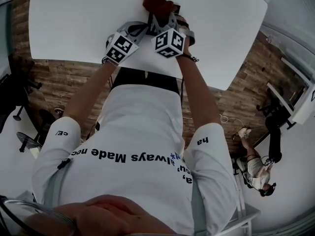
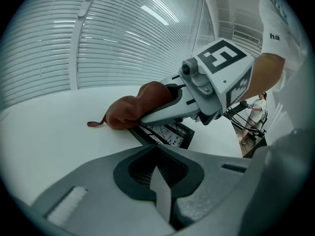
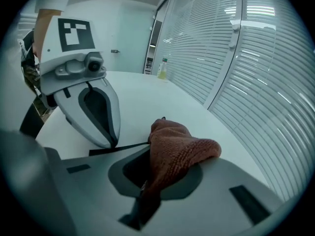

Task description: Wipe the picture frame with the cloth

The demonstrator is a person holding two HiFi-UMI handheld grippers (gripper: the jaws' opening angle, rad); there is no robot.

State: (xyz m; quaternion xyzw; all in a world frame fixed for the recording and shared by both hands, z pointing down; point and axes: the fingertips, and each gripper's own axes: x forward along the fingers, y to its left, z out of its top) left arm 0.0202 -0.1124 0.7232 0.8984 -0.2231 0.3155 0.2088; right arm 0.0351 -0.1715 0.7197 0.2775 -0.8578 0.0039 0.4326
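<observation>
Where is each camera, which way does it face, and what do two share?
Head view: on the person's head, steeply down at the white table; shirt, arms, left tool, right tool show.
Left gripper view: on left tool, toward the picture frame; own jaws show.
Right gripper view: on right tool, toward window blinds; own jaws grip the cloth.
Shared: all three show the cloth.

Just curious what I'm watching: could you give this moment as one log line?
left tongs shut, tip at picture frame | right tongs shut on cloth | cloth on frame's far end
</observation>
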